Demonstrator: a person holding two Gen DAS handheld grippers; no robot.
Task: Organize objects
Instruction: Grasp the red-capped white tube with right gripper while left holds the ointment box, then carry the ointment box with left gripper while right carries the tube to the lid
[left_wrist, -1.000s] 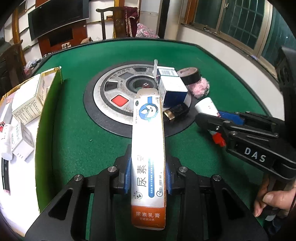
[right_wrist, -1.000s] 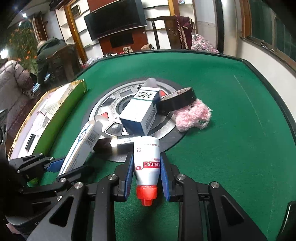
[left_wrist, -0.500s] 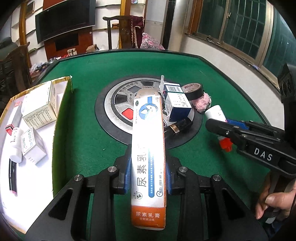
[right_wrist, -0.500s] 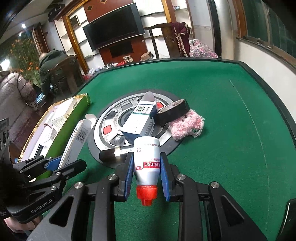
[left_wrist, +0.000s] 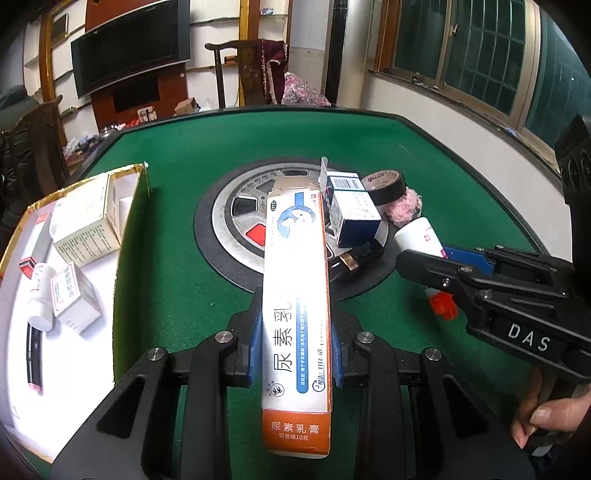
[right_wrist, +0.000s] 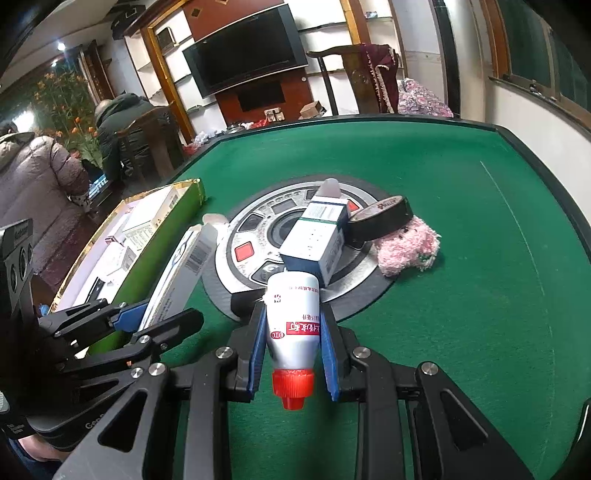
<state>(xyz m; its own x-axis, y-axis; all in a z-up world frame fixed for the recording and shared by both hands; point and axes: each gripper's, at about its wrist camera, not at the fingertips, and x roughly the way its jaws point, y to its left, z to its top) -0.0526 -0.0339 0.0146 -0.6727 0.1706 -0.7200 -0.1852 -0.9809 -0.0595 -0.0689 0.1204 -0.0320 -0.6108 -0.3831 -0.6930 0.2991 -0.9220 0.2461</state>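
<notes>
A long white and orange ointment carton (left_wrist: 295, 314) is clamped lengthwise between the blue pads of the left gripper (left_wrist: 294, 338), above the green table (left_wrist: 177, 266) just right of the open tray (left_wrist: 122, 236). A white tube with a red cap (right_wrist: 293, 332) is pinched by the right gripper (right_wrist: 293, 345), cap toward the camera. Behind the tube, a dark item on the round centre plate (right_wrist: 258, 236) is largely hidden, possibly a small case.

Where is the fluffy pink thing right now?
In the right wrist view, the fluffy pink pom-pom lies on the green felt table, right of the round metal centre panel, with the black tape roll leaning on it.
</notes>
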